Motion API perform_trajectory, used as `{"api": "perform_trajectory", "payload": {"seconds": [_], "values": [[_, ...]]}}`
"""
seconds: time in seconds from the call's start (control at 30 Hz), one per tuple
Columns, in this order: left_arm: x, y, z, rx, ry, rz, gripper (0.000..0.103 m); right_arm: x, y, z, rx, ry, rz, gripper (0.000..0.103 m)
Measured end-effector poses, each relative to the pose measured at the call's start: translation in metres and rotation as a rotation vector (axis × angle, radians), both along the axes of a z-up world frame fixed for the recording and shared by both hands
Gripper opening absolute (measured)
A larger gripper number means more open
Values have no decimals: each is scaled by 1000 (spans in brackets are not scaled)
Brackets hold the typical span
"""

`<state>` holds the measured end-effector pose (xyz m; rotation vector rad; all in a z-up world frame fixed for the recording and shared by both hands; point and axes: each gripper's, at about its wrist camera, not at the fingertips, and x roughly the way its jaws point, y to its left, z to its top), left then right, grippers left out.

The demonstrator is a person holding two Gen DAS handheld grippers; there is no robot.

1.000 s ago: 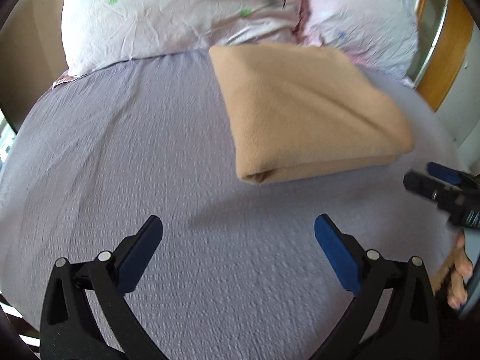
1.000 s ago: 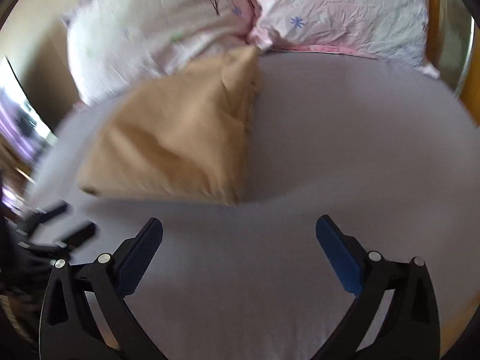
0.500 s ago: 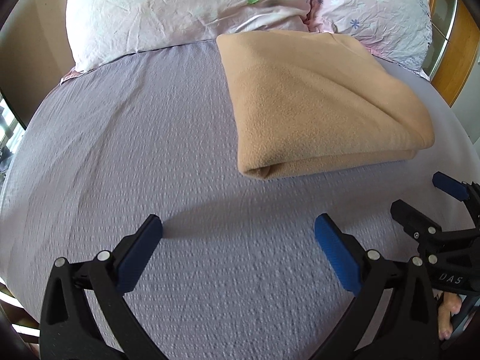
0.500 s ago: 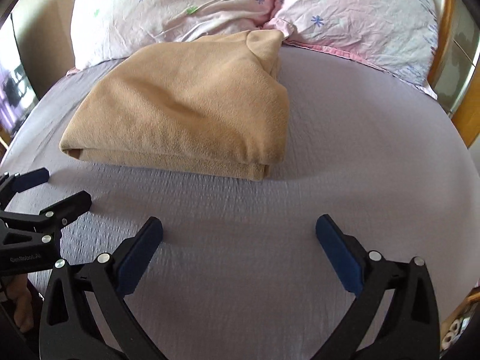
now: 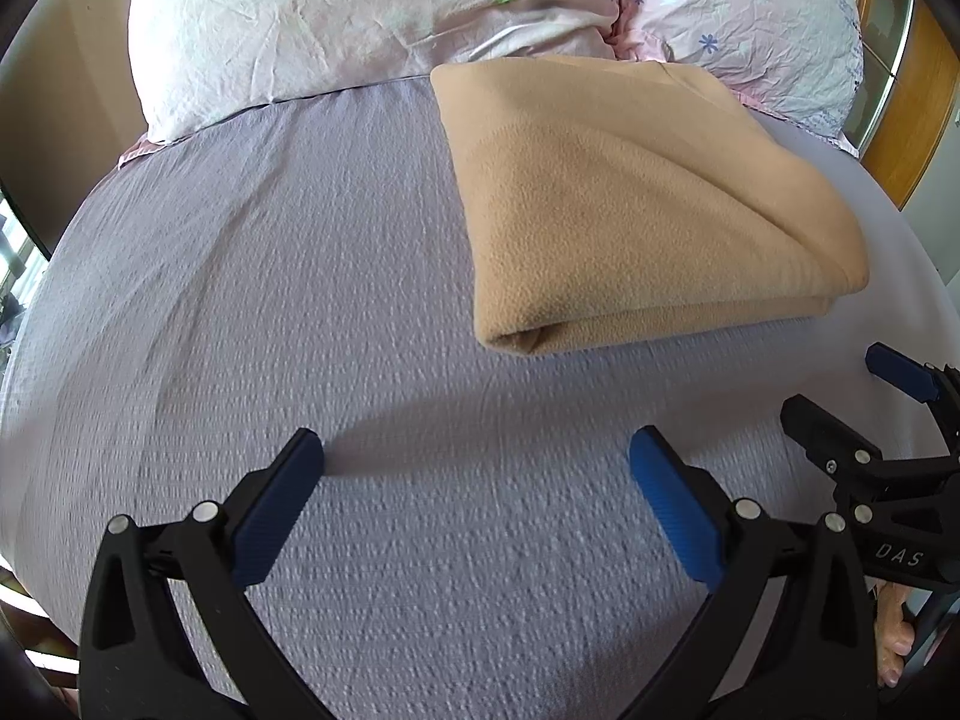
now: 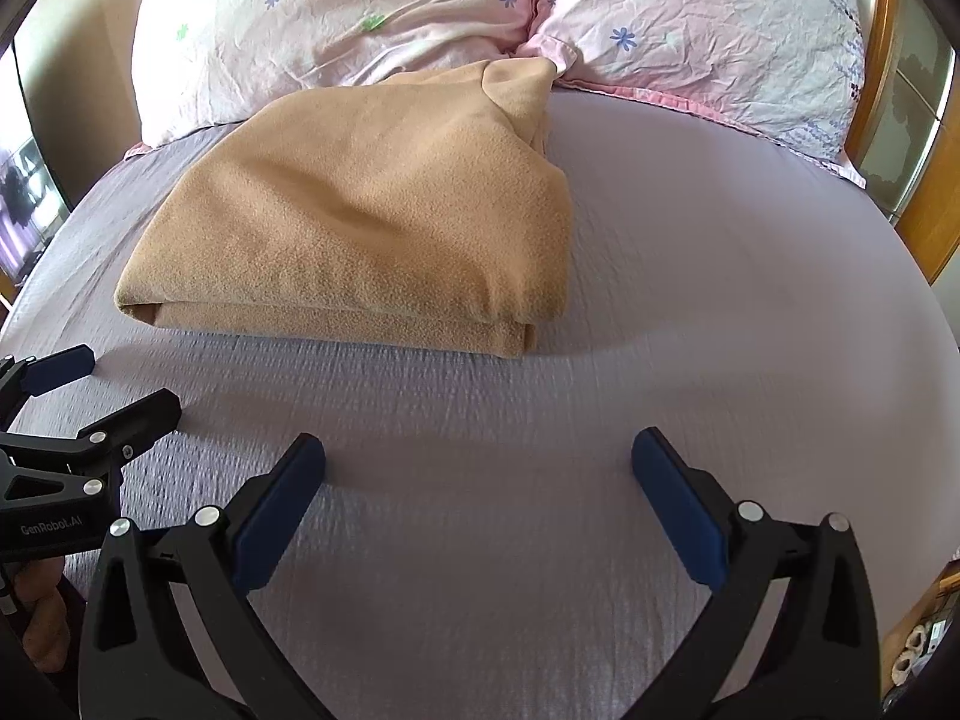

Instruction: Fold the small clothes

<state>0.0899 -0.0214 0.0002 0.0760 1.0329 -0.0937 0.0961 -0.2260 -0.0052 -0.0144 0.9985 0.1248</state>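
Observation:
A tan fleece garment lies folded into a thick rectangle on the lilac bed sheet, its far edge against the pillows. It also shows in the right wrist view, with a loose corner bunched up at the far end. My left gripper is open and empty, low over the sheet in front of the garment's near left corner. My right gripper is open and empty, in front of the garment's near right corner. Each gripper shows at the edge of the other's view: the right one, the left one.
Two pink and white floral pillows lie along the head of the bed. A wooden bed frame rises at the right. The sheet stretches bare to the right of the garment. The bed's edge is near the grippers.
Both grippers have drawn back from the garment and steadied side by side, open. The right view has swung to centre the folded garment. The garment itself has not moved.

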Motion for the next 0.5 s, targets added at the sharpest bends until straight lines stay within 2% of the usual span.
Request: {"api": "perform_trajectory", "payload": {"seconds": [0.5], "values": [[0,0,0,-1,-2,-1,101,0,-1,0,1,-4,3,102]]}}
